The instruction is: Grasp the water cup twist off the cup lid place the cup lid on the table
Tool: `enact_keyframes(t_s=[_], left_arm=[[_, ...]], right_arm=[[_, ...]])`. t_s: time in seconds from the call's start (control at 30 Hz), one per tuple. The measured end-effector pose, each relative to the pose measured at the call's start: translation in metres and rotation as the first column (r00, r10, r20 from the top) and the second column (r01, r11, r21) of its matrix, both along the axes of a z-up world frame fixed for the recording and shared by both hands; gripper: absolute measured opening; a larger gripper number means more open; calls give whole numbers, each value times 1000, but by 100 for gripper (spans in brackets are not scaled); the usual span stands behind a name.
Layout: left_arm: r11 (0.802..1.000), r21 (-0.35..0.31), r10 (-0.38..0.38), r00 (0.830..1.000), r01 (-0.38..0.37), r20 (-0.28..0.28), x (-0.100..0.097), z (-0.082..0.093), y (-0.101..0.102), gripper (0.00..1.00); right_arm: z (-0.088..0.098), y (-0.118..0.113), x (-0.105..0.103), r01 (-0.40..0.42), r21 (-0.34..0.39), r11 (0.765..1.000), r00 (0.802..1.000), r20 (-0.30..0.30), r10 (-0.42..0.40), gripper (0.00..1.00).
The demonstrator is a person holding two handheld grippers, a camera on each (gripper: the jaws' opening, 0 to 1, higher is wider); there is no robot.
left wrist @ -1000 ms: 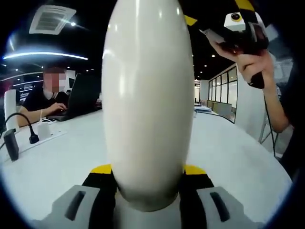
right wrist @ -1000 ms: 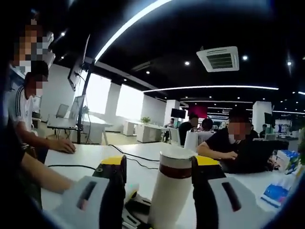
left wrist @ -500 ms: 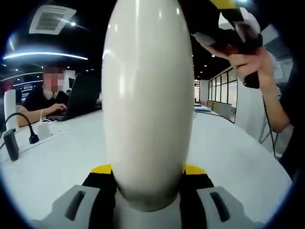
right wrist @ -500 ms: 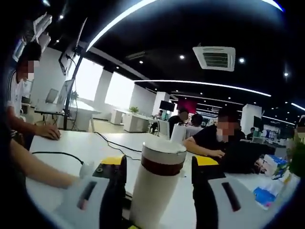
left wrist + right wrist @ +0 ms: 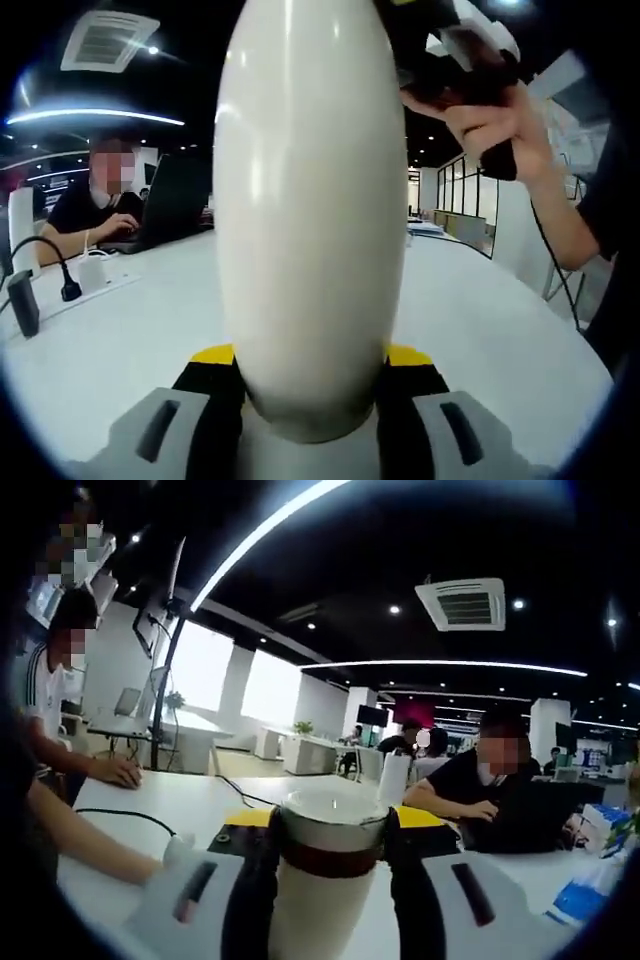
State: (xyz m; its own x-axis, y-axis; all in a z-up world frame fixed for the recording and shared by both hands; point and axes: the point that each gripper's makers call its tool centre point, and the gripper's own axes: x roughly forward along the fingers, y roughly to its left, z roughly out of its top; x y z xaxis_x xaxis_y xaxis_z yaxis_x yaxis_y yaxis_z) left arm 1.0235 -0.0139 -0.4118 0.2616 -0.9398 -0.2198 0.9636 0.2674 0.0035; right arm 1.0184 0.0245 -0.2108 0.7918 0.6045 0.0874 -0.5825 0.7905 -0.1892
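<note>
The white water cup [image 5: 305, 220] stands upright and very close in the left gripper view, and my left gripper [image 5: 310, 356] is shut on its lower body, yellow-tipped jaws pressed to both sides. In the right gripper view the cup's top shows with a pale lid [image 5: 335, 813] above a brown band [image 5: 328, 861] and the white body below. My right gripper [image 5: 333, 826] sits around the lid, its jaws touching the lid's two sides. That right gripper [image 5: 455, 45], held by a hand [image 5: 500, 130], also appears at the cup's top right in the left gripper view.
A white table [image 5: 130, 330] spreads under the cup. On its left lie a power strip with a black plug [image 5: 68, 288] and a dark block [image 5: 24, 300]. A seated person works at a laptop [image 5: 170, 205]. Another person's arm [image 5: 75, 830] rests on the table.
My right gripper has come down over the cup's top and its jaws have narrowed onto the lid. The left gripper and the cup body have stayed still.
</note>
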Motion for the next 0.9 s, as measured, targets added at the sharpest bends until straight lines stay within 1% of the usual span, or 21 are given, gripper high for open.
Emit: enact_keyframes(t_s=[0.1,0.17,0.2,0.27,0.33,0.4,0.47,0.5,0.53,0.57,0.6,0.63,0.67,0.73,0.8,0.87,0.9], left_arm=[[1000,0,0,1000,0,0,0,0,0,54],[1000,0,-1,1000,1,0,-1,0,0,54],[1000,0,-1,1000,1,0,-1,0,0,54],[1000,0,-1,1000,1,0,-1,0,1,54],[1000,0,0,1000,0,0,-1,0,1,54],[1000,0,0,1000,0,0,-1,0,1,54],[1000,0,0,1000,0,0,-2,0,1,54],[1000,0,0,1000,0,0,-2,0,1,54],[1000,0,0,1000,0,0,-2,0,1,54],[1000,0,0,1000,0,0,-2,0,1,54],[1000,0,0,1000,0,0,-2,0,1,54],[1000,0,0,1000,0,0,-2,0,1,54],[1000,0,0,1000,0,0,-2,0,1,54],[1000,1,0,1000,0,0,-2,0,0,54],[1000,1,-1,1000,1,0,-2,0,0,54],[1000,1,-2,1000,2,0,-3,0,0,54],[1000,1,-3,1000,3,0,-3,0,0,54]], right_arm=[[1,3,-2,-107,18,994,994,16,106,45],[1,2,-2,-161,30,987,987,12,160,45],[1,2,-2,-189,40,981,982,9,189,45],[1,2,-2,-259,59,964,966,0,259,45],[1,3,-2,-339,72,938,940,-14,341,45],[1,4,-3,-404,74,912,914,-19,406,45],[0,4,-3,-463,92,881,884,-28,468,45],[0,4,-3,-479,103,872,874,-34,484,45],[0,4,-2,-500,124,857,860,-44,508,45],[-1,4,-1,-522,160,838,842,-60,536,45],[-2,4,-1,-534,174,827,832,-69,551,45],[-3,4,-1,-559,179,809,813,-74,578,45],[-3,3,0,-568,166,806,808,-74,585,45],[-3,4,-1,-594,157,789,787,-87,610,45],[-3,6,-2,-612,145,778,773,-100,627,45],[-4,7,-4,-637,132,760,752,-113,650,45],[-4,7,-4,-643,131,755,746,-115,656,45]])
